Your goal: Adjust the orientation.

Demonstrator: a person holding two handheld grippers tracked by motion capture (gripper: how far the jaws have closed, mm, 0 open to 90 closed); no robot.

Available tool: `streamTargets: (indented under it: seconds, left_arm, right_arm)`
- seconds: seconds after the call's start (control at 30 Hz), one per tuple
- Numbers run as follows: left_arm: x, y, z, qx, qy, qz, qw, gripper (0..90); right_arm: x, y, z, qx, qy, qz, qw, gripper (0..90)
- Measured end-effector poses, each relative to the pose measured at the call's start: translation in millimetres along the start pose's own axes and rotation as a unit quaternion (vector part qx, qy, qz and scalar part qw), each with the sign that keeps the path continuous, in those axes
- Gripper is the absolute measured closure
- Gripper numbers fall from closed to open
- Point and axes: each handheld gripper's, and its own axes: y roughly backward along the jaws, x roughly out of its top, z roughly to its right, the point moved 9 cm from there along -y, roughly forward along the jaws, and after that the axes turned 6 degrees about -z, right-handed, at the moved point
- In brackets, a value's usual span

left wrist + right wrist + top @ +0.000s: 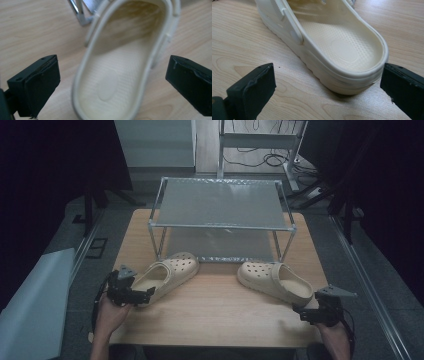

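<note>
High view: two cream foam clogs on a pale wooden bench (pixel 215 315), in front of a two-tier metal rack (pixel 220 217) standing at the far edge. Left clog (pixel 167 272) toward the near-left corner, toe pointing at the rack's left leg; right clog (pixel 275 280) toward the right edge, heel turned to the near-right corner. Both rack shelves bare, nothing stowed on either tier; both clogs likewise hollow, nothing inside.

Left gripper (pixel 131 292) at the heel of the left clog, jaws spread wide. Left gripper view: left clog (pixel 117 65) lying between the two black jaws, heel rim nearest, neither jaw touching the foam, a rack leg (pixel 77 12) just beyond the toe. Right gripper (pixel 312 309) at the heel of the right clog, jaws likewise parted. Right gripper view: right clog (pixel 332 47) with its heel wall reaching in toward the right jaw, close but seemingly not pinched, left jaw well apart from the sidewall.

Likely handling: light, springy moulded foam, matte and fairly grippy, not fragile, apt to squash under a hard squeeze. Best hold judged to be the raised heel rim or the sidewall, one jaw inside the footbed and one outside, rather than across the full width, which nearly matches the jaw spread. Pivoting strap (pixel 287 21) along the side probably too loose for a steady grip
</note>
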Motion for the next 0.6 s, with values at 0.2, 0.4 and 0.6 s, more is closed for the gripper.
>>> streamTargets:
  seconds: [0.2, 0.4, 0.6]
  left_arm:
    - [9.9, -4.0, -24.6, 0.013, 0.012, -0.008, 0.9998, 0.0]
    - [12.9, -14.5, -63.2, 0.048, 0.034, -0.029, 0.9979, 0.0]
    - [10.7, -23.1, -83.3, 0.061, 0.054, -0.041, 0.9958, 0.0]
  right_arm:
    - [-0.5, 0.6, 1.3, -0.001, -0.001, 0.001, 1.0000, 0.0]
    - [0.0, 0.7, 1.0, -0.001, -0.002, 0.003, 1.0000, 0.0]
    - [0.5, 1.2, 0.8, -0.001, -0.001, 0.004, 1.0000, 0.0]
